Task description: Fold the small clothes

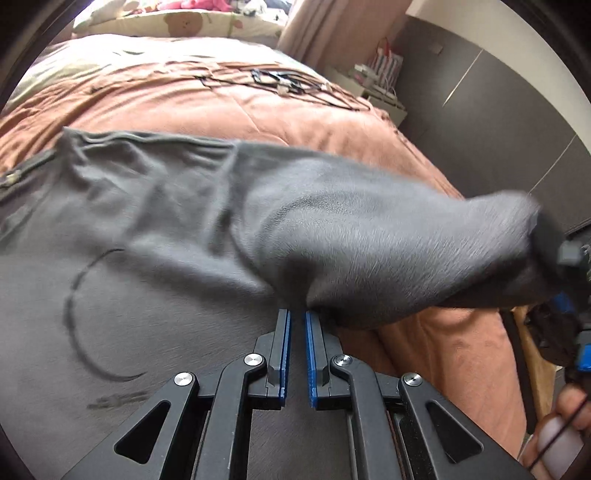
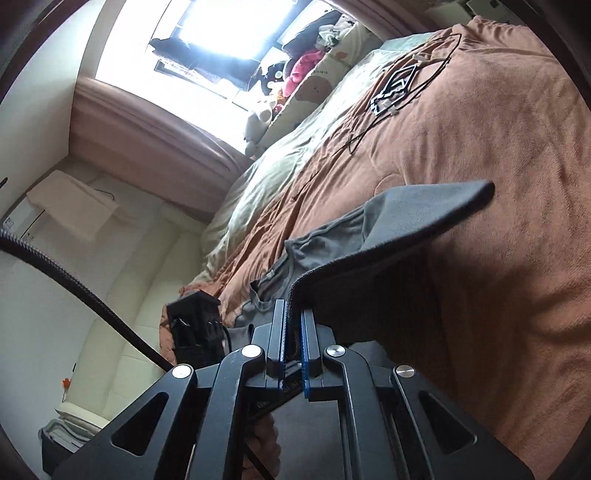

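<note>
Blue-padded jaws of the left gripper (image 1: 298, 314) stand nearly together, and we read them as clamped on a fold of the grey garment (image 1: 184, 229) right at the fingertips; the cloth bunches where it meets the pads. From that pinch the fabric rises in a raised ridge toward the right edge of the left wrist view, where the right gripper (image 1: 570, 258) shows as a blurred dark and blue shape holding the far end. A hand (image 1: 561, 435) shows at the lower right corner of the same view.

We note the right gripper (image 2: 294, 314) in its own view with jaws drawn close and a dark hemmed edge of the garment (image 2: 406, 221) caught between the pads. Beyond the grip the cloth stretches out as a lifted flat flap above the bed, casting a shadow on the cover below. The left gripper (image 2: 195, 325) appears low left there as a black block at the garment's near edge.

The rest of the garment lies spread on the orange-brown bedspread (image 1: 221, 107), a dark curved print (image 1: 85, 314) visible on its front. Farther up the bed lies a tangle of black cable (image 2: 399, 88), with pillows (image 2: 332, 70) and soft toys (image 2: 303, 70) near the bright window (image 2: 221, 33)
</note>
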